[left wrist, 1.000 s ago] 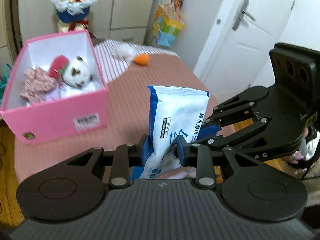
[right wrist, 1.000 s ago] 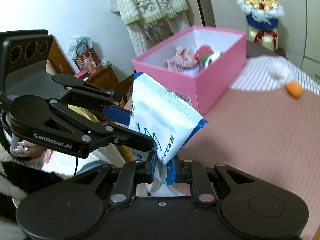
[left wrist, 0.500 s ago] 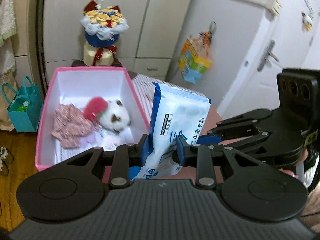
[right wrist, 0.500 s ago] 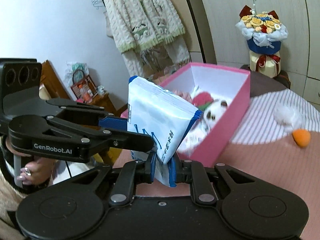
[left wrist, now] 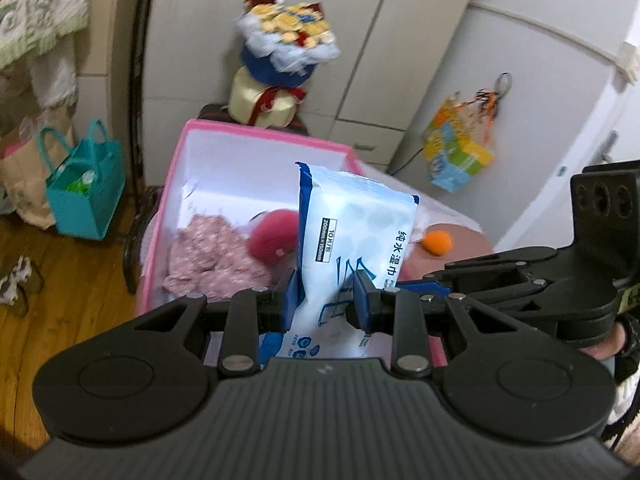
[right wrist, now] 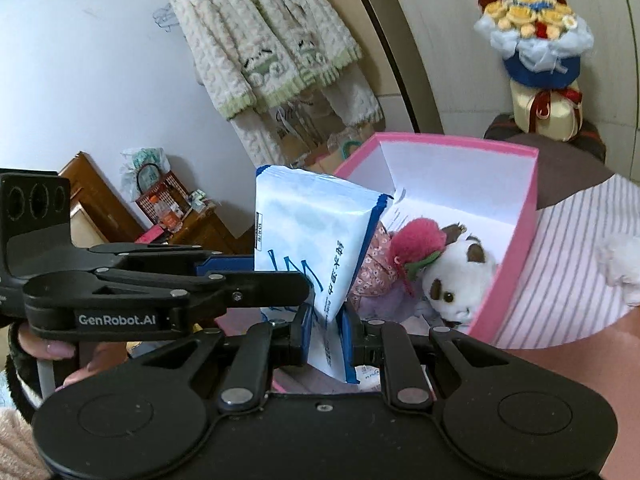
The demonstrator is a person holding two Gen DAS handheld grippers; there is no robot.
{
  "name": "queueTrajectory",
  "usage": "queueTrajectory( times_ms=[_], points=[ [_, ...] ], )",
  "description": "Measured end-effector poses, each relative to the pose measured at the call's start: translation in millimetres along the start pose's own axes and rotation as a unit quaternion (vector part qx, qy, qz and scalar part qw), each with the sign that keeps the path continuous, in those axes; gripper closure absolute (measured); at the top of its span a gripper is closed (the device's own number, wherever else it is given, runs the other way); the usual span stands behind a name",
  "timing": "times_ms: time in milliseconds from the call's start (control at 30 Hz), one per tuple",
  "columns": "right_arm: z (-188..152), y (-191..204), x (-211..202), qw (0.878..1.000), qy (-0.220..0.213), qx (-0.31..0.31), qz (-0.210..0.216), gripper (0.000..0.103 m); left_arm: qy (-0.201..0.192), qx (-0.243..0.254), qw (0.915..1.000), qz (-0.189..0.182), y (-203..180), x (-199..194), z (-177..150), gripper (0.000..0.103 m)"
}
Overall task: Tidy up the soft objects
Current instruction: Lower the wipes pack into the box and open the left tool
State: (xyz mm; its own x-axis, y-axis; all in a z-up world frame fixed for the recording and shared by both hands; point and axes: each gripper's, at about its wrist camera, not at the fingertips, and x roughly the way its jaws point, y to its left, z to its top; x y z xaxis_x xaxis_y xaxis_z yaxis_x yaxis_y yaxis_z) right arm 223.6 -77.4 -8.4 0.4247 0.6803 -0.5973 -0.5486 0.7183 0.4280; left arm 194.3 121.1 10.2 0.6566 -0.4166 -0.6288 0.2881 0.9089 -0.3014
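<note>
Left wrist view: both hand-held grippers, left (left wrist: 324, 300) and right (right wrist: 326, 330), clamp the wipes (left wrist: 352, 240) over the box (left wrist: 256, 136) at 12 o'clock; next, lower and release.

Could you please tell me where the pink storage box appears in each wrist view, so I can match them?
Left wrist: pink storage box sits centre-left, behind the wet wipes pack.
Right wrist: the box lies centre-right, beyond the pack.
Shared landmark: the flower bouquet behind the box.
</note>
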Motion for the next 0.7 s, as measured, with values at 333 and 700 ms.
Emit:
queueTrajectory(
  times_ms=[333, 700],
  points=[
    [-2.0, -6.1, 48.7, 0.999, 0.036, -0.002, -0.018, 0.081, 0.015, 0.0, 0.997, 0.077, 20.9, 15.0, -8.2, 0.072],
    [-19.4, -3.5, -14.1, 0.997, -0.008, -0.051, -0.064, 0.072, -0.028, 0.039, 0.9968, 0.064, -13.4, -30.3, -8.4, 0.062]
  ],
)
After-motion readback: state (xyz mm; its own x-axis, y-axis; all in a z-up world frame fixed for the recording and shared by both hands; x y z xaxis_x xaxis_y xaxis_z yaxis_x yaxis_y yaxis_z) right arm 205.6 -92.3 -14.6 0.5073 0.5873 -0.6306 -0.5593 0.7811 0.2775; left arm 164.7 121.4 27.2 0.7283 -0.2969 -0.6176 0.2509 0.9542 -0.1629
